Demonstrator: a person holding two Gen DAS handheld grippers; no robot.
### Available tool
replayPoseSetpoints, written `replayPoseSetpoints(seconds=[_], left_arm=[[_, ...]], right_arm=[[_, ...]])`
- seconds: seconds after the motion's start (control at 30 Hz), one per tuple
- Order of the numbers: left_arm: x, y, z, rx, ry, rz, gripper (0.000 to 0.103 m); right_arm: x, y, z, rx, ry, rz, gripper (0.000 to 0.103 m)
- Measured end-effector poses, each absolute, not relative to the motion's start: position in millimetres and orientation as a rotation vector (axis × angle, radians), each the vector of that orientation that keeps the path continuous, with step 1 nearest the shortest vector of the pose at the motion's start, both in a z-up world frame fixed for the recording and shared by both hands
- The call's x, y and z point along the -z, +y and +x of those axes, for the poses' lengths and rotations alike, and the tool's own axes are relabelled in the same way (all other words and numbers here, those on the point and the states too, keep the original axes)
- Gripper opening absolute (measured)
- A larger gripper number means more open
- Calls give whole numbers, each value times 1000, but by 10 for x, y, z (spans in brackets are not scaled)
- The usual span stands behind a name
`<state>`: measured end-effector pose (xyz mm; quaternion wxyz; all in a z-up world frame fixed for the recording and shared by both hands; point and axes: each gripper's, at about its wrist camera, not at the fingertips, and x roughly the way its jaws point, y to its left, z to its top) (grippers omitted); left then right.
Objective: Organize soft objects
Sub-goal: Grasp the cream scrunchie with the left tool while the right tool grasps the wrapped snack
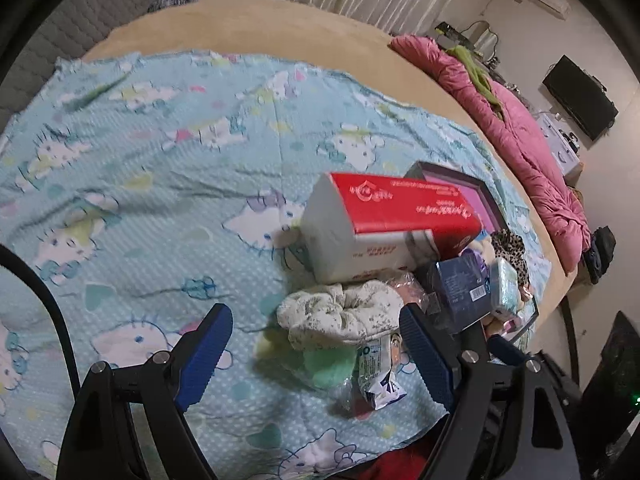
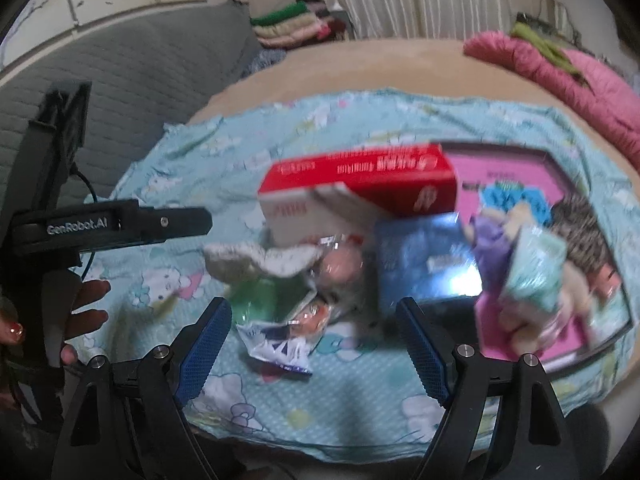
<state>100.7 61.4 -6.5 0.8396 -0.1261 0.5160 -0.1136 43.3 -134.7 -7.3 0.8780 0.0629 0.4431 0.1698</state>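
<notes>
Two claws spread wide and empty, left claw (image 1: pixel 316 354), right claw (image 2: pixel 314 354), one red tissue pack (image 1: pixel 394 224), one pink tray (image 2: pixel 520 172)

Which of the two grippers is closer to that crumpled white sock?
Left. The left gripper hangs open just short of the white sock. The right gripper is open too, farther back, with a small packet before the sock.

My claws' pads (image 1: pixel 208 354) are showing blue. Sheet (image 1: pixel 160 184) is reading light blue with white cartoon cats, tissue pack (image 1: pixel 400 216) red-and-white, tray (image 2: pixel 516 172) pink inside, quilt (image 1: pixel 532 148) pink.
</notes>
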Motion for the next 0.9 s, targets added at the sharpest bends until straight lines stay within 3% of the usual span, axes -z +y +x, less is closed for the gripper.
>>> replayPoseSetpoints(seconds=[0.47,0.7,0.9], left_arm=[[484,628,1180,313,1159,-370,84],[602,708,1238,372,1166,-466,52],[599,761,1274,408,1141,-484,35]], right_arm=[[463,-1265,656,-262,1048,286,85],[652,-1194,810,-187,1117,337,83],[764,-1110,970,-157,1130,325,58]])
